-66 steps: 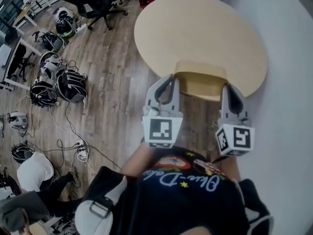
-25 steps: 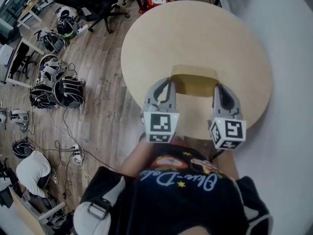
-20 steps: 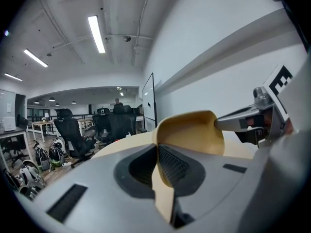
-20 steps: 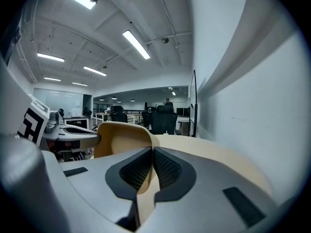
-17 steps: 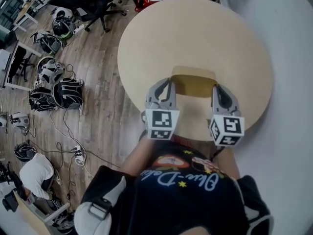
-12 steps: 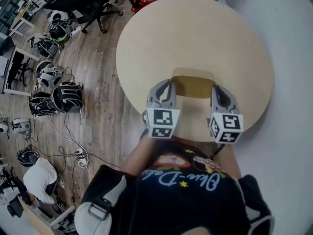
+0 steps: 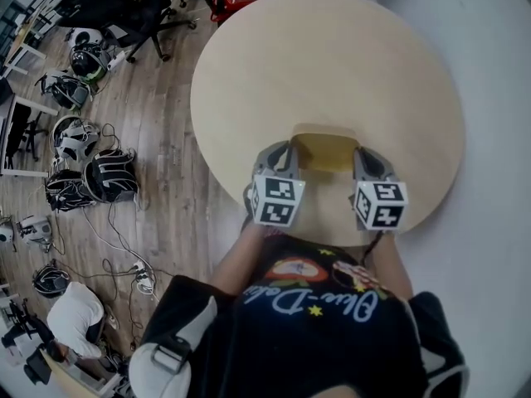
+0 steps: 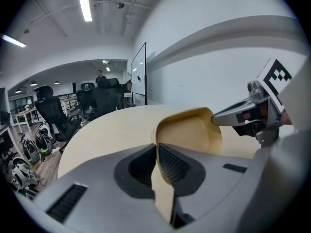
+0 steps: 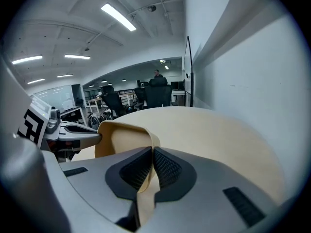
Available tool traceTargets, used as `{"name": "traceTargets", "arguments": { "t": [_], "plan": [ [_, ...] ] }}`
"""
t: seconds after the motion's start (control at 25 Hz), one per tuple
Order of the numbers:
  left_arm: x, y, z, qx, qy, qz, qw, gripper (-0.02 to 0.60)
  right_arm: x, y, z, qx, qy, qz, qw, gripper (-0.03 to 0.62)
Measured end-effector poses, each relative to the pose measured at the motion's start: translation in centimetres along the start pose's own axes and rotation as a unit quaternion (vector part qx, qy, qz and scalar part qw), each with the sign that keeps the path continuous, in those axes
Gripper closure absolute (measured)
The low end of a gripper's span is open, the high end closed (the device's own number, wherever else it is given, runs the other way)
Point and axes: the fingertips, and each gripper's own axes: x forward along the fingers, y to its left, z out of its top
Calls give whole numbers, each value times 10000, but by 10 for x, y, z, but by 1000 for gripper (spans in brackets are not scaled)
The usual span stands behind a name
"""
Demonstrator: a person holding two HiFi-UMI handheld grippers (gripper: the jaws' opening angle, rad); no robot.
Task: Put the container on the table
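Container (image 7: 325,150): clamping its left rim with the left hand-held gripper (image 7: 283,152), its right rim with the right hand-held gripper (image 7: 365,157), holding it over the near edge of the surface (image 7: 332,56).

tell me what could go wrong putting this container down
1. The left gripper and right gripper each pinch only a thin side wall of the container. The walls look bent, so the grip could slip.
2. If one gripper opens first, the container may tip.
3. I can't tell whether it touches the table; opening early could drop it.
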Motion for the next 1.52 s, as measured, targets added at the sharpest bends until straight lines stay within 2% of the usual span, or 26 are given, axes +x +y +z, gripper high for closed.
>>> {"name": "traceTargets", "arguments": {
  "t": [0.4,0.6,0.76,0.88,1.52],
  "plan": [
    [40,14,-30,-187,972,-567,9935,566,44,-5,-27,467,822,164,9954,583],
    [54,18,-27,-321,1180,-815,9891,566,60,-13,-25,635,947,107,9934,582],
    [65,22,-21,-57,1102,-701,9914,565,68,-15,-23,689,981,94,9927,582],
    [74,22,-19,-78,1013,-621,9929,558,75,-19,-23,679,1005,100,9926,582],
    [98,27,-23,-151,1153,-348,9926,545,100,-28,-24,718,1078,152,9915,572]
  ]
}}
